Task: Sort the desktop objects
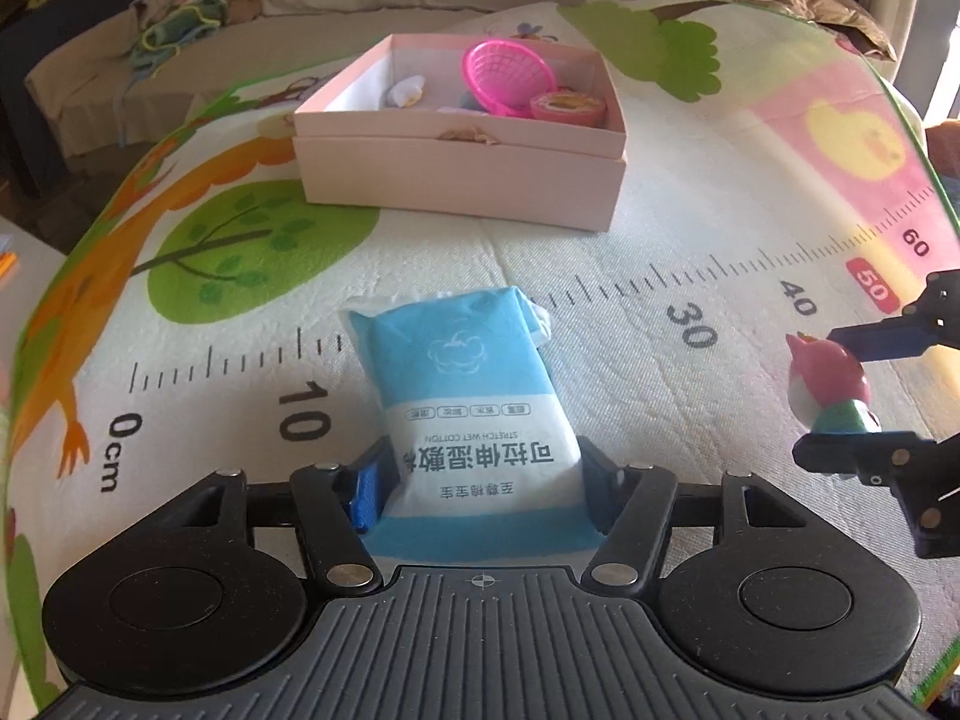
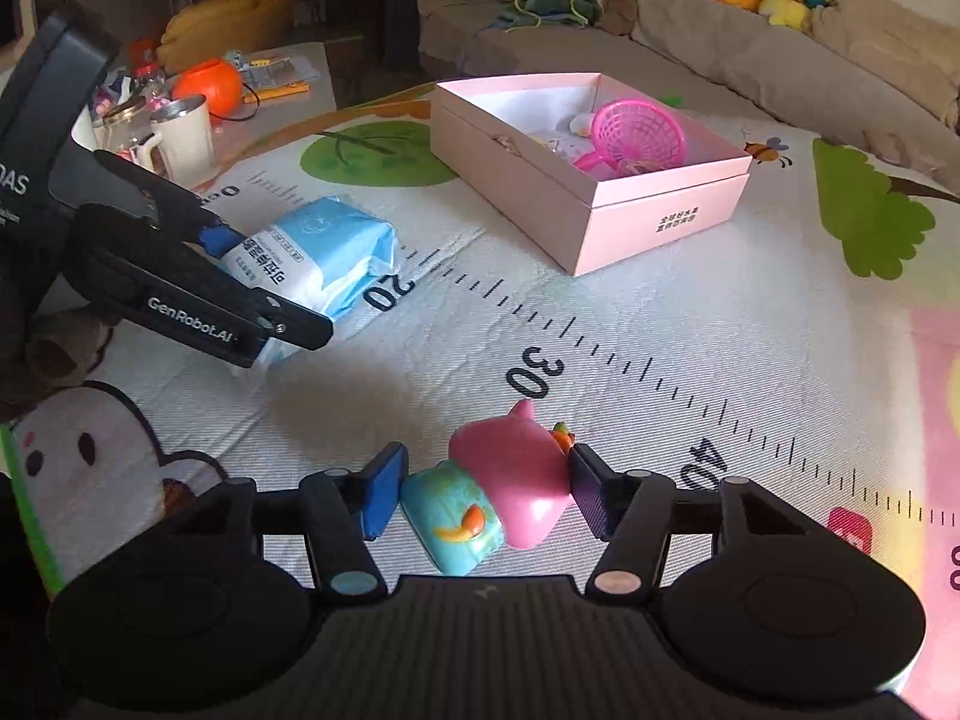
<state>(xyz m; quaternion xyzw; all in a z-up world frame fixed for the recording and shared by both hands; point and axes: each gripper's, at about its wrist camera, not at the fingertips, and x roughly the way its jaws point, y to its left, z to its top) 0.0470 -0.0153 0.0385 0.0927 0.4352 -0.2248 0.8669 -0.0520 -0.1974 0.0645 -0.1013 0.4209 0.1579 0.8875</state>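
- Two grippers work over a padded, printed play mat (image 2: 600,312): the left gripper (image 1: 480,480) is clamped on a soft blue-and-white wipes packet (image 1: 468,384), tilted up off the mat.
- The right gripper (image 2: 486,486) pinches a glossy pink-and-teal toy figure (image 2: 498,492) low over the mat.
- Beyond, past bare mat, sits an open pink cardboard box (image 1: 462,168), square-edged, holding a pink plastic mesh basket (image 1: 507,75).
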